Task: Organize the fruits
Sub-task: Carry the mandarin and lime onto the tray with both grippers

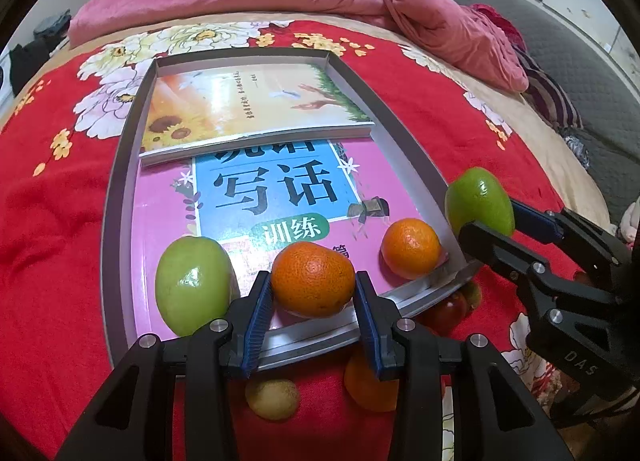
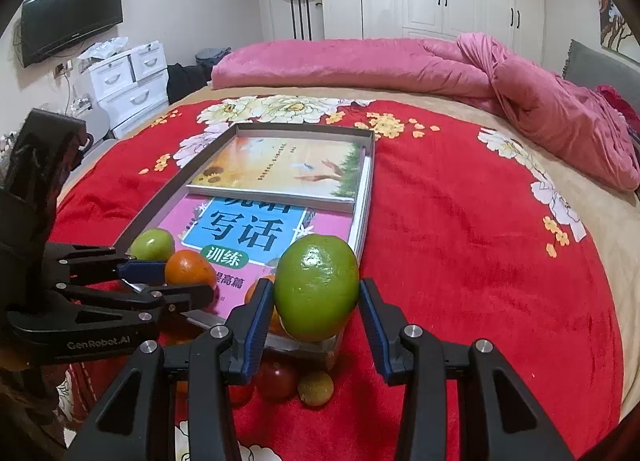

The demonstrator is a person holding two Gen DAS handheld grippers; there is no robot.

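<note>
Left wrist view: the left gripper [image 1: 314, 293] clasps a pebbly orange [image 1: 313, 279] over the tray [image 1: 120, 189], which holds two books, a green fruit [image 1: 192, 285] and a smaller orange [image 1: 411, 248].

Right wrist view: the right gripper [image 2: 316, 301] pinches a glossy green mango [image 2: 316, 287] (held above the tray's near corner).

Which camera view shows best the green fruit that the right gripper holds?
The right wrist view: the green fruit sits large and central between the right gripper's jaws. The left wrist view shows it smaller at the right edge, partly covered by a jaw.
</note>
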